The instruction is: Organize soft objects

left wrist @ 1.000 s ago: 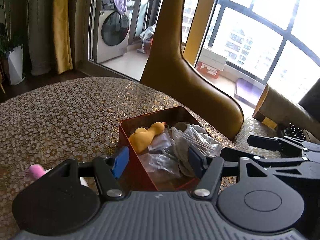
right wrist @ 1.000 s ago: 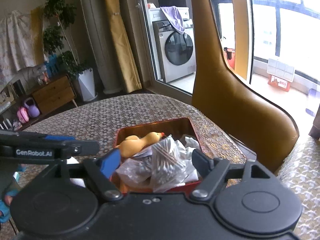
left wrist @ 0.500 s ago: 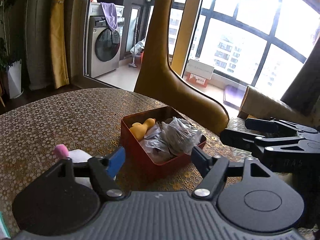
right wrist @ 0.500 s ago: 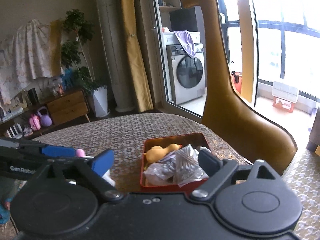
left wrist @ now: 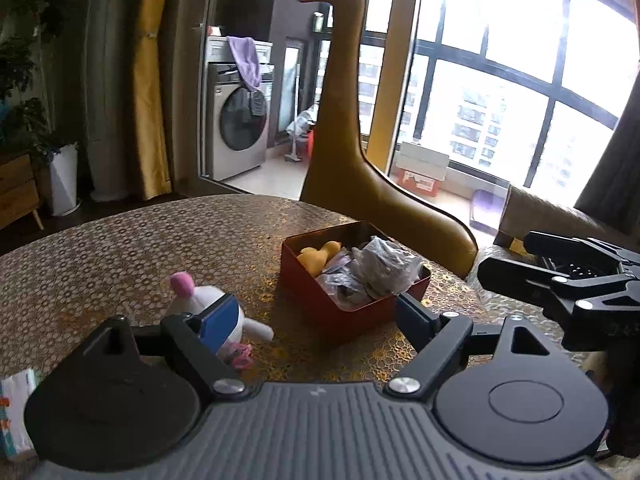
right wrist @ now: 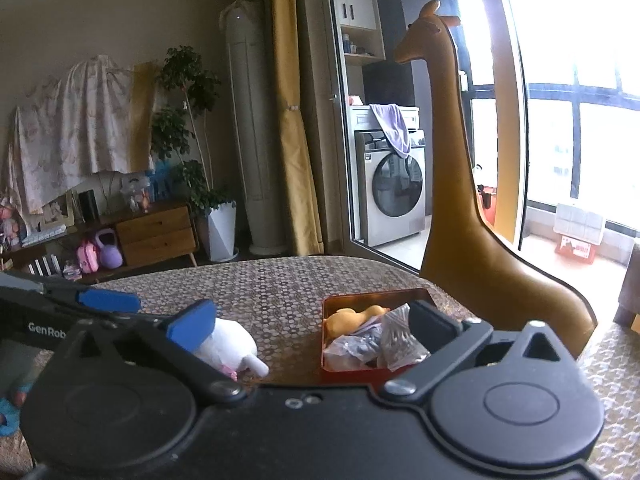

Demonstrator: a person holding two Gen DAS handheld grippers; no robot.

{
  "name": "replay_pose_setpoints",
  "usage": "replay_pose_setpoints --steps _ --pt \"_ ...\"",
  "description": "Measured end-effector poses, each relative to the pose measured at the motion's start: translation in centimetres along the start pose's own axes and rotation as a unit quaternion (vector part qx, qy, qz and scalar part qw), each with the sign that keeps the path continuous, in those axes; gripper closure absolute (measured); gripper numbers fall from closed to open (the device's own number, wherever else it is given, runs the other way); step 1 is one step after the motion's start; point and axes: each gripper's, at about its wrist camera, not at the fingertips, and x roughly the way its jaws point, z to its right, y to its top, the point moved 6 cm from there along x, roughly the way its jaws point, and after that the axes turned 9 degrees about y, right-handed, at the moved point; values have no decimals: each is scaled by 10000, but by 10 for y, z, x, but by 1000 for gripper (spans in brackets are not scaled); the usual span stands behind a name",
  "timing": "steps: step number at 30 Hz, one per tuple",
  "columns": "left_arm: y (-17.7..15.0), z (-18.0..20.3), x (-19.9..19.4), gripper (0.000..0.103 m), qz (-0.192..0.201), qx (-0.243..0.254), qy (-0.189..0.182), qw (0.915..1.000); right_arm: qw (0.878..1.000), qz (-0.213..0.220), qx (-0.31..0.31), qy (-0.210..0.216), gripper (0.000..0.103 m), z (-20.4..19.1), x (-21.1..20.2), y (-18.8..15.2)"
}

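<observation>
A red box (left wrist: pixel 320 304) stands on the patterned table (left wrist: pixel 120 256); it holds a yellow duck toy (left wrist: pixel 316 258) and crumpled plastic bags (left wrist: pixel 384 268). A white plush toy with a pink ear (left wrist: pixel 192 298) lies on the table left of the box. My left gripper (left wrist: pixel 316 318) is open and empty, held back from the box. My right gripper (right wrist: pixel 312 326) is open and empty too, with the box (right wrist: pixel 328 360), the duck (right wrist: pixel 352 318) and the plush (right wrist: pixel 228 344) ahead of it. The right gripper shows at the right of the left wrist view (left wrist: pixel 560 280).
A tall tan giraffe figure (left wrist: pixel 352 160) stands behind the table by the window. A tissue pack (left wrist: pixel 14 412) lies at the near left. A washing machine (right wrist: pixel 392 188) and a wooden cabinet (right wrist: pixel 156 232) stand farther back.
Both grippers have pulled back and up from the box. The box now looks smaller and the white plush has come into full view.
</observation>
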Motion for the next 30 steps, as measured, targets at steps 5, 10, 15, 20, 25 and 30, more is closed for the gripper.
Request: replay_pose_setpoints --steps 5,10,15,20,25,30 --pt "-8 -6 -7 6 -17 -245 122 9996 10000 66 -6 -29 0 -2 -5 -3" --pt "-12 -8 -15 0 105 -412 181 9989 10000 54 1 -43 0 -6 -9 -6" --pt "-11 1 -22 0 267 -305 195 9990 10000 38 32 -12 0 -6 -8 -4" --pt "-10 6 -27 0 419 -189 238 9987 9999 76 71 -88 0 -2 -13 -4" --pt "-10 9 -32 0 497 -201 151 9984 9998 104 35 -183 0 -2 -17 -5" --pt "-9 11 -35 0 581 -118 199 9980 9998 121 -12 -185 0 -5 -20 -4"
